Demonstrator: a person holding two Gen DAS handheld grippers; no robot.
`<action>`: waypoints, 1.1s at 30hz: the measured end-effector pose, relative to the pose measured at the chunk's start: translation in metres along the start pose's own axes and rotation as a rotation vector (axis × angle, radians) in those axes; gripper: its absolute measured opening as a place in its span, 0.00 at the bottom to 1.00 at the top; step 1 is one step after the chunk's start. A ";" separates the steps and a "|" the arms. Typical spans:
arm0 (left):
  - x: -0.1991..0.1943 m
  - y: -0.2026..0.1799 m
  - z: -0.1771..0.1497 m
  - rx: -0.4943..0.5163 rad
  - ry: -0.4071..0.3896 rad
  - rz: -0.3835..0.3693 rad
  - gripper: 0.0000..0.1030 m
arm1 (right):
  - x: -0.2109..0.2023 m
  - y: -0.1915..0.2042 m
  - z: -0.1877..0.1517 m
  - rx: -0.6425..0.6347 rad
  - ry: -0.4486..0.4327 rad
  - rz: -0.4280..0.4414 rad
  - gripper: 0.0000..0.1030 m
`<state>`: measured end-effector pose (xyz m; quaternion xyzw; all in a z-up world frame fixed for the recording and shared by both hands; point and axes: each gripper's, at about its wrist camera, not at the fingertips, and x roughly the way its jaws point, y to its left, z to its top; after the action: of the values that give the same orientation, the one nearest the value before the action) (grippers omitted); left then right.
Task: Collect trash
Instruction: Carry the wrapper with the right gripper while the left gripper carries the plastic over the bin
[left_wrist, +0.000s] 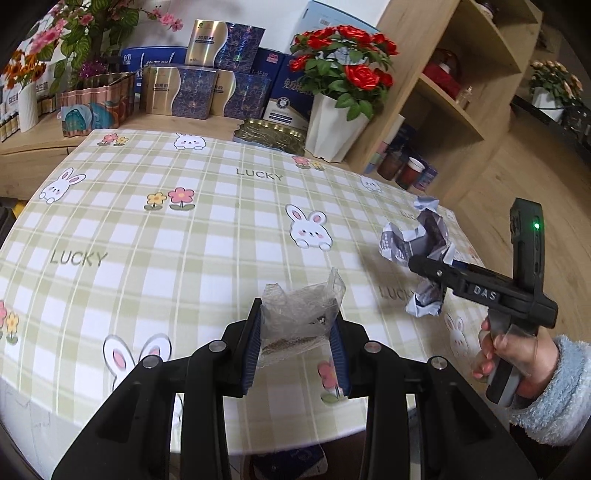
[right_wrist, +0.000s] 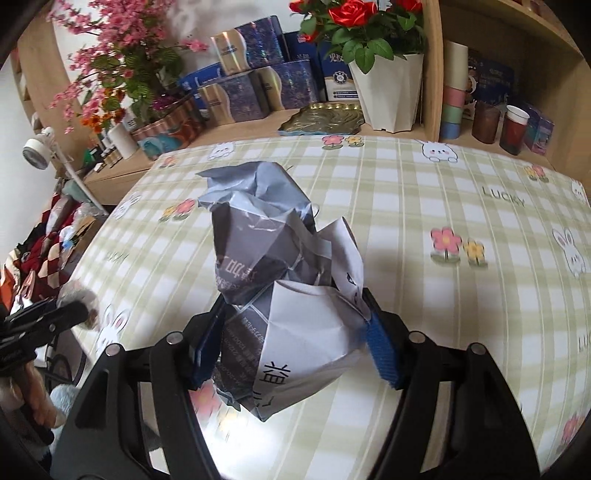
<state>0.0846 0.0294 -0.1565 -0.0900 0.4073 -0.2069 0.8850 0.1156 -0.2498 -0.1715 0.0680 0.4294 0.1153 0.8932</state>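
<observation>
Left cam: my left gripper (left_wrist: 297, 341) is clamped on a crinkly clear plastic wrapper (left_wrist: 301, 314), blue ribbed pads pinching both sides, held above the green-and-white checked bunny tablecloth (left_wrist: 177, 236). Behind the table there's a white faceted pot of red fake roses (left_wrist: 334, 125) and a stack of shiny navy-and-gold gift boxes (left_wrist: 207, 88). Off to the right my right gripper (left_wrist: 430, 267) pokes in sideways, hand (left_wrist: 513, 354) in a fuzzy blue sleeve around the handle.

Right cam: right gripper (right_wrist: 291, 345) is squeezing a big crumpled grey-and-white printed paper wad (right_wrist: 284, 288), tilted down over the table. Blurry thing at left is probably my left gripper.
</observation>
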 end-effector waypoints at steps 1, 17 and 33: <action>-0.004 -0.002 -0.005 0.002 -0.001 -0.002 0.32 | -0.006 0.002 -0.007 -0.003 -0.004 0.004 0.66; -0.051 -0.019 -0.068 0.011 -0.013 -0.017 0.32 | -0.063 0.039 -0.107 -0.063 0.012 0.076 0.66; -0.082 -0.033 -0.119 0.035 -0.022 -0.006 0.32 | -0.079 0.067 -0.181 -0.098 0.065 0.122 0.66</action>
<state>-0.0626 0.0370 -0.1675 -0.0780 0.3935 -0.2157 0.8903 -0.0839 -0.2018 -0.2104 0.0463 0.4471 0.1927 0.8723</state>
